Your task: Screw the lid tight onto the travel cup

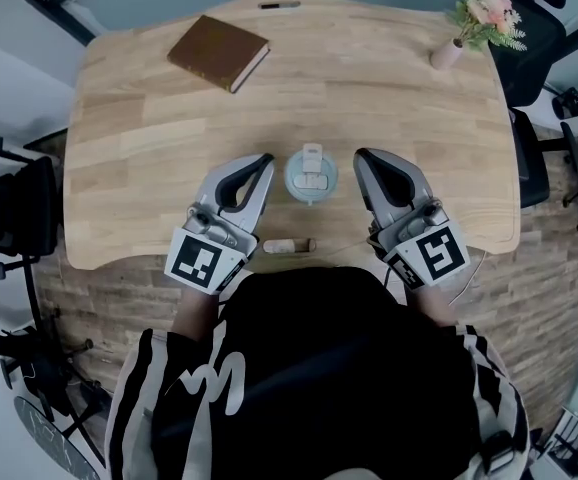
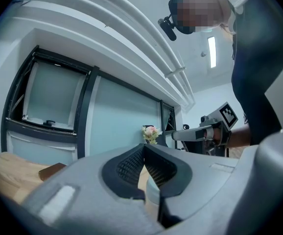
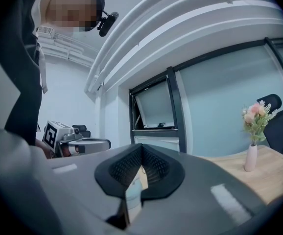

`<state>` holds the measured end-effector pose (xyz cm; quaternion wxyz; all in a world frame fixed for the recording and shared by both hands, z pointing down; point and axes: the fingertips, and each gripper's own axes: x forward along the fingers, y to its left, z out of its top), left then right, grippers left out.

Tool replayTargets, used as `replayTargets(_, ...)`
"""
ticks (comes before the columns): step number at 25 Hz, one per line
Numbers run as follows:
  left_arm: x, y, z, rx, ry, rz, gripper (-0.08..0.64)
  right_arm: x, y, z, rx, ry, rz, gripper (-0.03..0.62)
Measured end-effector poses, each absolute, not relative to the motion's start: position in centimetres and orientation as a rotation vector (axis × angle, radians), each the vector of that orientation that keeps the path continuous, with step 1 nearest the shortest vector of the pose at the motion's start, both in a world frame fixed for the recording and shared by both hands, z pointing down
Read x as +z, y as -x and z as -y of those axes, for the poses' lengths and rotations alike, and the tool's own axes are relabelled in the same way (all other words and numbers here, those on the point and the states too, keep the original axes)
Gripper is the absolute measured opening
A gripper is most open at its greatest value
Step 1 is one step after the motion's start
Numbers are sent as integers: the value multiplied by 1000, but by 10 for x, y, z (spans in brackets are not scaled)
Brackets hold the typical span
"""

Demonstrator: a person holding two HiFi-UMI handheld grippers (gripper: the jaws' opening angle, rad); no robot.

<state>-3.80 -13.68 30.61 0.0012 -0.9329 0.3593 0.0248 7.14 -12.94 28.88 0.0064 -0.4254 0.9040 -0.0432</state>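
The pale blue travel cup [image 1: 310, 175] stands upright near the front of the wooden table [image 1: 389, 78], with a white lid on top of it. My left gripper [image 1: 267, 158] rests just left of the cup, its jaws shut with nothing between them. My right gripper [image 1: 359, 154] rests just right of the cup, also shut and empty. Neither touches the cup. In the left gripper view the closed tips [image 2: 144, 147] meet, and a bit of the cup [image 2: 151, 190] shows below them. The right gripper view shows its own shut tips [image 3: 141, 146] the same way, with the cup [image 3: 134, 190] below.
A brown book [image 1: 218, 52] lies at the table's far left. A small vase of flowers [image 1: 447, 53] stands far right. A short tan cylinder [image 1: 289, 245] lies by the front edge. Dark office chairs [image 1: 9, 218] flank the table.
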Motion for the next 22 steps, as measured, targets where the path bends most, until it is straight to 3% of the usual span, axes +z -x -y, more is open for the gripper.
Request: replayTargets(22, 308, 38, 134, 83, 2931, -1131, 3, 289, -69, 128, -149, 1363, -2802, 0)
